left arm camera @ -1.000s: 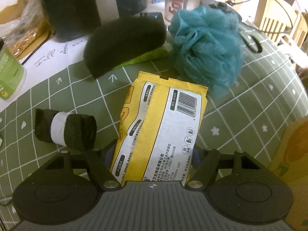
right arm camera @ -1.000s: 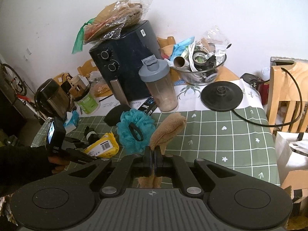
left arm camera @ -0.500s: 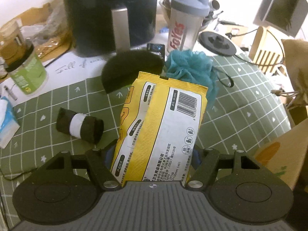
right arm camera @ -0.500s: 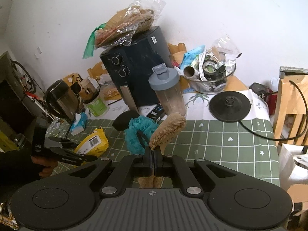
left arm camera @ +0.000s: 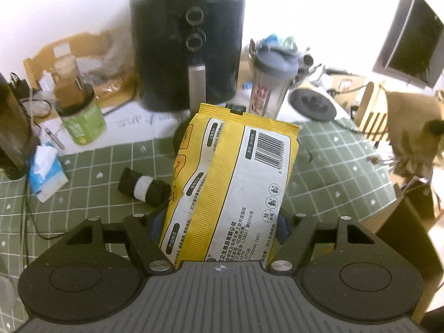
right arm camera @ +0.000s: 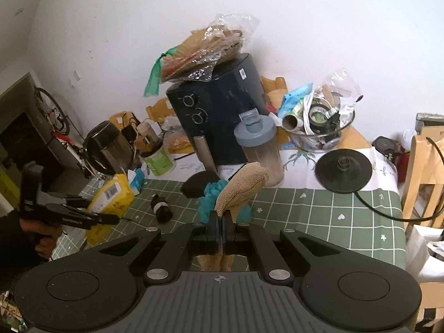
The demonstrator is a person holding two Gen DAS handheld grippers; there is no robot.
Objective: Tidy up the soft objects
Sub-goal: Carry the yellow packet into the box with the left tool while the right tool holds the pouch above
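Lift is what has changed: the left gripper point(left arm camera: 222, 222), clamped on the yellow wipes pack point(left arm camera: 230, 183), has carried it up off the green counter point(left arm camera: 91, 161), while the right gripper point(right arm camera: 221, 229) stays pinched on the burlap pouch point(right arm camera: 242, 186), so both soft items seem headed for sorting.

The left hand-held gripper point(left arm camera: 222, 222) has risen and drawn back from the table point(left arm camera: 83, 166), carrying the yellow wipes pack point(left arm camera: 230, 183) clear of the surface. In its own view the black roll point(left arm camera: 144, 187) and the air fryer point(left arm camera: 188, 55) now appear smaller and farther off, and the blue loofah is hidden behind the pack (visible only from the right wrist point(right arm camera: 211, 199)). The right hand-held gripper point(right arm camera: 221, 230), holding the burlap pouch point(right arm camera: 241, 186), has also moved higher, widening its view of the table.
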